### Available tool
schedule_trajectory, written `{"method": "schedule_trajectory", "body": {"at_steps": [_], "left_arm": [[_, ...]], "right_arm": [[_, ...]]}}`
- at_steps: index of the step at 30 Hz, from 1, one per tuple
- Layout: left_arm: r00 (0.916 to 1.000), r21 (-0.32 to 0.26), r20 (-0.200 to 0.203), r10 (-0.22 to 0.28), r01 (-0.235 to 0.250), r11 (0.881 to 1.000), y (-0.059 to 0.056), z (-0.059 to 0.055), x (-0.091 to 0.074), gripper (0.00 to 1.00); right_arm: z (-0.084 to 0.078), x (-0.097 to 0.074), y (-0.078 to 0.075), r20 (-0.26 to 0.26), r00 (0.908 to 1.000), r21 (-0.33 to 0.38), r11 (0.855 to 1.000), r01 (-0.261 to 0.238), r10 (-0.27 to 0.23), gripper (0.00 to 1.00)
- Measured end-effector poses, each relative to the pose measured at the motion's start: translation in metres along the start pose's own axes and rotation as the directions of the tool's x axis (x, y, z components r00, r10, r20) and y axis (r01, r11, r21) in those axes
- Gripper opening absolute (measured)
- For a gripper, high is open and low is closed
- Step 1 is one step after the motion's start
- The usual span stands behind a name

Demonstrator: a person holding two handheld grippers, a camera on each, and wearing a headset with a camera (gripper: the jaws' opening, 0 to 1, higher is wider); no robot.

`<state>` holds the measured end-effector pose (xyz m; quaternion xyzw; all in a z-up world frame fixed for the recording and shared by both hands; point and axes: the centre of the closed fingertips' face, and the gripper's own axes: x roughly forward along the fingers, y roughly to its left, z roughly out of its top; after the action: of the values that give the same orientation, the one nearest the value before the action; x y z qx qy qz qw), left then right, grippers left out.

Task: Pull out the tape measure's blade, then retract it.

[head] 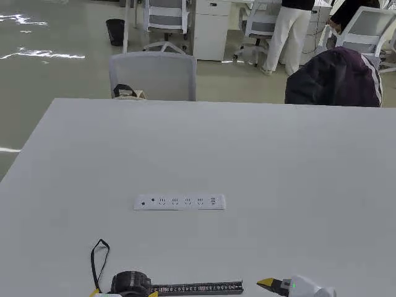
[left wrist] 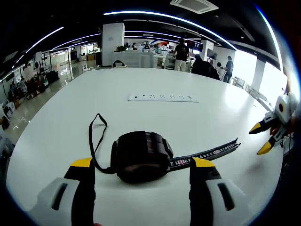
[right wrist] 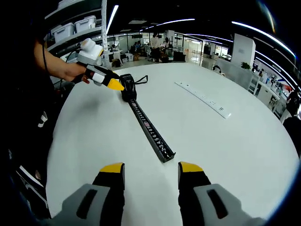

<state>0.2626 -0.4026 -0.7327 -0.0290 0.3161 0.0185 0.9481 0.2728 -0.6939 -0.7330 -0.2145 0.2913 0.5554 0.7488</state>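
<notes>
A black tape measure [head: 131, 283] lies at the near edge of the white table [head: 204, 148], its wrist strap [head: 99, 260] looped to the left. Its blade [head: 198, 288] is pulled out flat to the right. In the left gripper view the case [left wrist: 141, 155] sits between the open jaws of my left gripper [left wrist: 142, 165], with a gap on each side. My right gripper [right wrist: 151, 167] is open, and the blade's end hook [right wrist: 167, 155] lies just ahead of its yellow fingertips. The right gripper [head: 272, 283] is a little right of the blade's end.
A white power strip [head: 179, 202] lies across the middle of the table. A grey chair [head: 153, 74] stands at the far edge, and a dark jacket [head: 337, 77] hangs over another chair at the far right. People stand in the background.
</notes>
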Motion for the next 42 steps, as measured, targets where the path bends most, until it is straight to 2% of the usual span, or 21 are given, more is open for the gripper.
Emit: {"method": "schedule_trajectory", "body": {"at_steps": [5,8,11,17,21,27,35,42], "left_arm": [[0.9997,-0.028,0.021,0.015,-0.014,0.999,-0.001,0.007,0.003,0.79],[0.9993,-0.039,0.025,0.029,-0.028,0.999,0.0,0.005,0.008,0.78],[0.9993,-0.058,0.012,0.037,-0.036,0.998,0.004,0.004,0.013,0.78],[0.998,-0.095,0.0,0.063,-0.063,0.993,0.013,-0.001,0.022,0.76],[0.9976,-0.117,-0.005,0.07,-0.07,0.991,0.012,-0.004,0.022,0.74],[0.9973,-0.113,-0.009,0.073,-0.073,0.991,0.012,-0.006,0.029,0.7],[0.9972,-0.11,-0.01,0.074,-0.075,0.991,0.011,-0.003,0.027,0.67],[0.9979,-0.101,-0.015,0.063,-0.064,0.993,0.007,-0.005,0.029,0.63]], "right_arm": [[-0.002,0.003,-0.007,-0.019,0.9996,-0.023,0.999,-0.023,0.023,0.41],[-0.001,0.007,-0.011,-0.02,0.9994,-0.037,0.999,-0.03,0.03,0.38],[-0.002,0.013,-0.013,-0.025,0.9985,-0.047,0.998,-0.049,0.048,0.34],[-0.003,0.026,-0.02,-0.04,0.9974,-0.07,0.996,-0.063,0.061,0.34],[-0.005,0.034,-0.024,-0.048,0.9961,-0.072,0.994,-0.078,0.075,0.31],[-0.006,0.043,-0.024,-0.063,0.9917,-0.091,0.989,-0.117,0.112,0.26],[-0.007,0.056,-0.023,-0.081,0.9846,-0.091,0.983,-0.162,0.155,0.23],[-0.016,0.058,-0.027,-0.097,0.9831,-0.091,0.982,-0.164,0.155,0.15]]}}
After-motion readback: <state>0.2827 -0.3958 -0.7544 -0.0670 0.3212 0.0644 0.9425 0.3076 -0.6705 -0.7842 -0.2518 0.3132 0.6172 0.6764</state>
